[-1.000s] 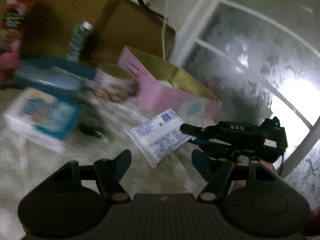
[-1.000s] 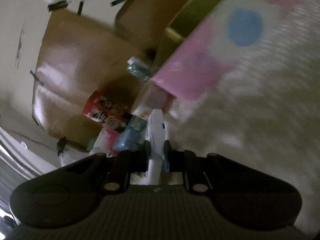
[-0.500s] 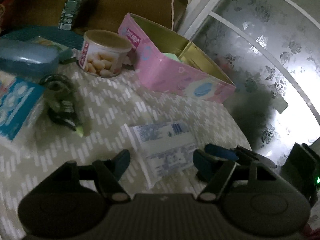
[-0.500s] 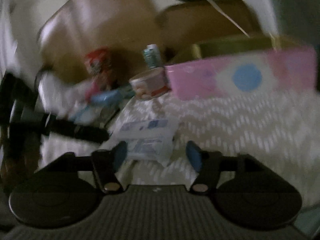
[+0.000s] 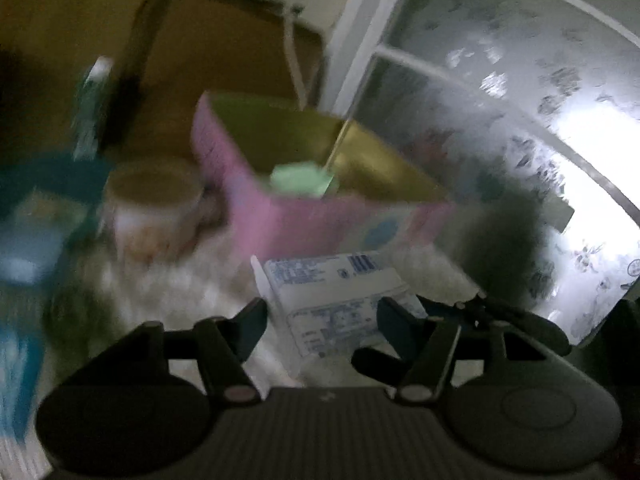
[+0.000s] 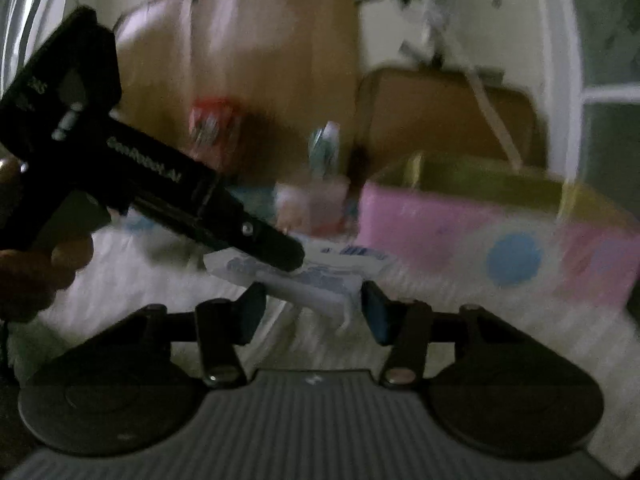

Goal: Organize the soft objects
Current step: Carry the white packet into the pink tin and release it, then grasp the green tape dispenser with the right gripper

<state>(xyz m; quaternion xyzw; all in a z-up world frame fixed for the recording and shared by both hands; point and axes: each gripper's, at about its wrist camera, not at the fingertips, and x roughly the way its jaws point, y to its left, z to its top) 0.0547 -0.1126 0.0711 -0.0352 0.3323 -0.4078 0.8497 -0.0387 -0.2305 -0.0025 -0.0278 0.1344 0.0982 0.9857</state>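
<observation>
A soft white tissue pack with blue print (image 5: 340, 300) lies on the patterned cloth, just in front of a pink open box (image 5: 304, 204) that holds a green item (image 5: 300, 178). My left gripper (image 5: 322, 320) is open, its jaws on either side of the pack's near end. My right gripper (image 6: 314, 308) is also open, close to the same pack (image 6: 316, 276) from the other side. The left gripper's body (image 6: 160, 176) crosses the right wrist view above the pack. The pink box (image 6: 500, 240) stands at the right there.
A round snack tub (image 5: 154, 204) stands left of the pink box, with a blue container (image 5: 36, 236) and a green carton (image 5: 94, 108) further left. Brown boards (image 6: 248, 64) lean on the wall behind. A frosted glass door (image 5: 520, 128) is at the right.
The right gripper opened and let go of the pack, which now lies on the cloth. Both grippers have moved closer to the pack and the pink box.
</observation>
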